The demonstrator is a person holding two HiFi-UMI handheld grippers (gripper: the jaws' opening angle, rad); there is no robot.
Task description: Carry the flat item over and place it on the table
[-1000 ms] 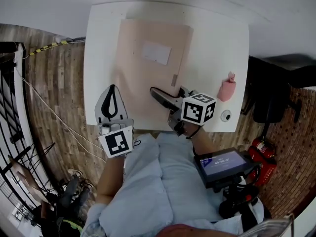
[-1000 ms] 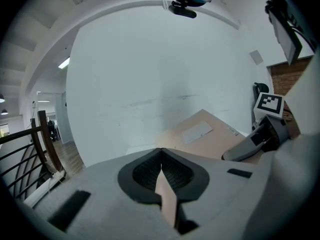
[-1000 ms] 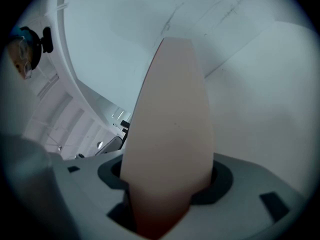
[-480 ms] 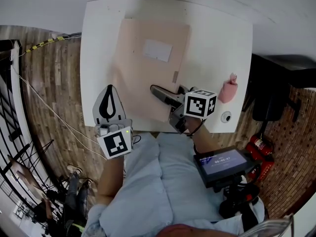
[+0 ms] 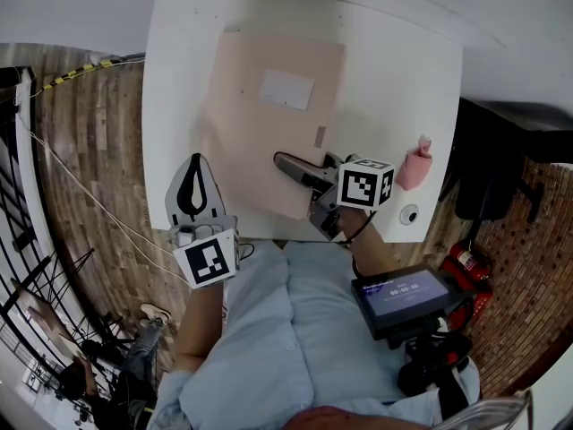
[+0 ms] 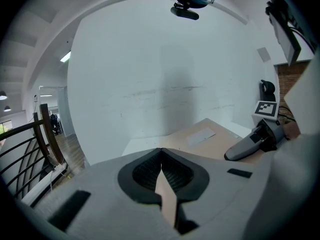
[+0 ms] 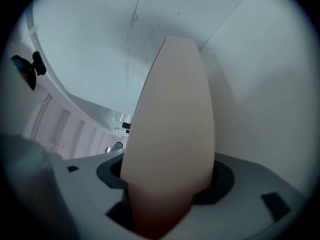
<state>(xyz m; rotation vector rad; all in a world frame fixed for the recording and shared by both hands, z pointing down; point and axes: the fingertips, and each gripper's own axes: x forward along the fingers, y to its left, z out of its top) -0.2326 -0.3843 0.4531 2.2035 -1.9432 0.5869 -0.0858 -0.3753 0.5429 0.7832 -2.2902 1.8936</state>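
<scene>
Folder point(image 5: 269, 124) lies flat on the white table point(image 5: 394, 97), its near-left edge pinched in the clenched left gripper point(image 5: 198, 162); right gripper point(image 5: 285, 164) straddles the near edge, jaws apart; best release fully, then withdraw straight back so nothing drags.

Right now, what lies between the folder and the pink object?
Bare white table, as the head view shows; the right gripper stands just nearer the person.
</scene>
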